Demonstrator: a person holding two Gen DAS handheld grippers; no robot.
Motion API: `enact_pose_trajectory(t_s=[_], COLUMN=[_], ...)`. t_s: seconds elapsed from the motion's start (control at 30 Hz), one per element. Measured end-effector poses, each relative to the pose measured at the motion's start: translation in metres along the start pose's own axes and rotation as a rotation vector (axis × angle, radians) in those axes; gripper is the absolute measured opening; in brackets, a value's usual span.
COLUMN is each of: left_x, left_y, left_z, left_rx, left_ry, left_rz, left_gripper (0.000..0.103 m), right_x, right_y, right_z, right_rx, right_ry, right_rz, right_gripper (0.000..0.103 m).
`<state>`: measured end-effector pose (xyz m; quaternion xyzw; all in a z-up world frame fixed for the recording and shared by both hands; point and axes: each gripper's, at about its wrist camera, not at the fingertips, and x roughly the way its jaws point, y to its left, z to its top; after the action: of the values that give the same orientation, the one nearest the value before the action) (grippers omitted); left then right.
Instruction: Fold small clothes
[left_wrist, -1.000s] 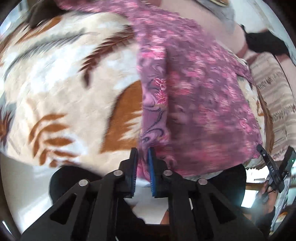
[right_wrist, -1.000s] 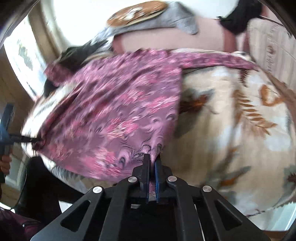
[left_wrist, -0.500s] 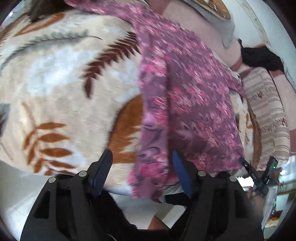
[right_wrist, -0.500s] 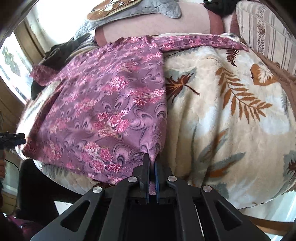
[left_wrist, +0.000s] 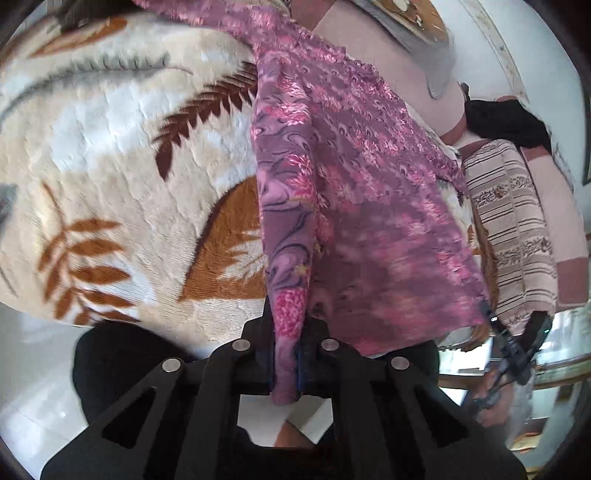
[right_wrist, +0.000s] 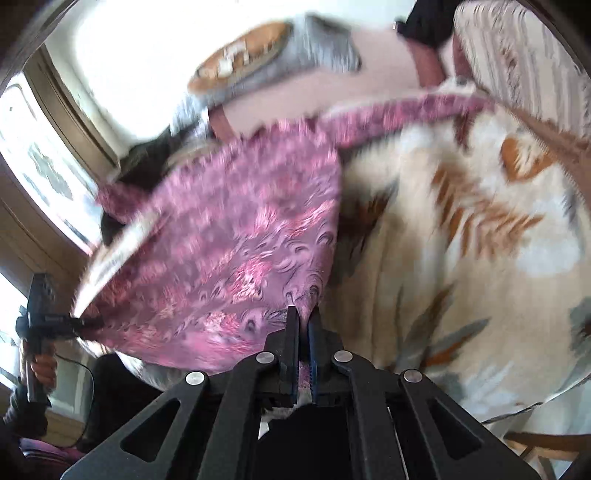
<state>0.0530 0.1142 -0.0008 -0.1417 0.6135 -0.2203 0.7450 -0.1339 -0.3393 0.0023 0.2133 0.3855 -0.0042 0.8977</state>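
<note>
While both claws clamp its near hem, the purple garment (left_wrist: 354, 206) stretches away from left gripper (left_wrist: 286, 354) and right gripper (right_wrist: 303, 332) over the blanket (left_wrist: 122, 155).

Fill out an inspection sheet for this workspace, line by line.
Surface: cream blanket with a brown leaf print, covering a bed or sofa.
Job's things: one purple floral garment lying spread on the blanket, near edge raised.
Clutter: a dark cloth and a striped cushion at the far side.
Grippers: left gripper shut on a bunched corner of the garment; right gripper shut on the other near corner.
Cables: a thin black cable hangs by the hand that holds the left gripper.
Surroundings: a window at the left in the right wrist view; pale floor below the blanket's edge.
</note>
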Motion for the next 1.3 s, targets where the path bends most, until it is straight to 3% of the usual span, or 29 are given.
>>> enact_pose_trajectory(t_s=[0.07, 0.17, 0.23, 0.3, 0.4, 0.43, 0.47, 0.53, 0.6, 0.67, 0.77, 0.83, 0.87, 0.9, 0.97, 1.07, 1.2, 1.3], left_x=[0.013, 0.046, 0.046, 0.026, -0.006, -0.014, -0.019, -0.011, 0.007, 0.041, 0.095, 0.120, 0.120, 0.117, 0.112, 0.108, 0.112, 0.134], left_y=[0.004, 0.015, 0.021, 0.018, 0.000, -0.010, -0.020, -0.039, -0.048, -0.049, -0.051, -0.046, -0.051, -0.055, -0.063, -0.073, -0.089, -0.093], left_z=[-0.002, -0.010, -0.018, -0.018, 0.000, 0.013, 0.027, 0.058, 0.083, 0.103, 0.113, 0.109, 0.106, 0.105, 0.110, 0.131, 0.162, 0.188], left_rx=[-0.004, -0.014, -0.014, 0.021, 0.099, 0.131, 0.156, 0.183, 0.196, 0.189, 0.172, 0.194, 0.237, 0.282, 0.314, 0.317, 0.302, 0.286], left_ry=[0.039, 0.120, 0.134, 0.093, -0.026, -0.074, -0.119, -0.204, -0.238, -0.204, -0.129, -0.085, -0.116, -0.128, -0.122, -0.167, -0.227, -0.220], left_rz=[0.010, 0.135, 0.137, 0.103, 0.094, 0.084, 0.081, 0.112, 0.154, 0.200, 0.281, 0.330, 0.339, 0.329, 0.288, 0.234, 0.213, 0.229], left_gripper=[0.007, 0.008, 0.008, 0.008, 0.010, 0.020, 0.040, 0.065, 0.066, 0.066, 0.066, 0.066, 0.066, 0.066, 0.066, 0.066, 0.067, 0.067], right_x=[0.007, 0.047, 0.065, 0.063, 0.044, 0.039, 0.038, 0.051, 0.081, 0.113, 0.172, 0.179, 0.172, 0.162, 0.146, 0.125, 0.125, 0.140], right_y=[-0.006, -0.021, -0.027, -0.021, -0.001, 0.011, 0.019, 0.036, 0.047, 0.047, 0.032, 0.024, 0.017, 0.001, -0.037, -0.127, -0.243, -0.289], right_z=[-0.003, -0.022, -0.034, -0.027, 0.004, 0.021, 0.034, 0.061, 0.080, 0.086, 0.075, 0.077, 0.086, 0.103, 0.134, 0.190, 0.236, 0.251], right_rx=[0.004, 0.016, 0.027, 0.007, -0.049, -0.082, -0.104, -0.162, -0.207, -0.225, -0.247, -0.237, -0.199, -0.130, -0.015, 0.222, 0.527, 0.673], right_ry=[0.030, 0.159, 0.241, 0.254, 0.160, 0.114, 0.088, 0.058, 0.074, 0.122, 0.268, 0.266, 0.251, 0.213, 0.124, -0.025, -0.167, -0.221], right_rz=[-0.031, -0.109, -0.154, -0.180, -0.162, -0.142, -0.131, -0.123, -0.144, -0.160, -0.213, -0.169, -0.115, -0.065, -0.064, -0.174, -0.304, -0.292], right_gripper=[0.003, 0.003, 0.003, 0.004, 0.009, 0.009, 0.010, 0.011, 0.011, 0.011, 0.011, 0.011, 0.008, 0.007, 0.013, 0.031, 0.033, 0.036])
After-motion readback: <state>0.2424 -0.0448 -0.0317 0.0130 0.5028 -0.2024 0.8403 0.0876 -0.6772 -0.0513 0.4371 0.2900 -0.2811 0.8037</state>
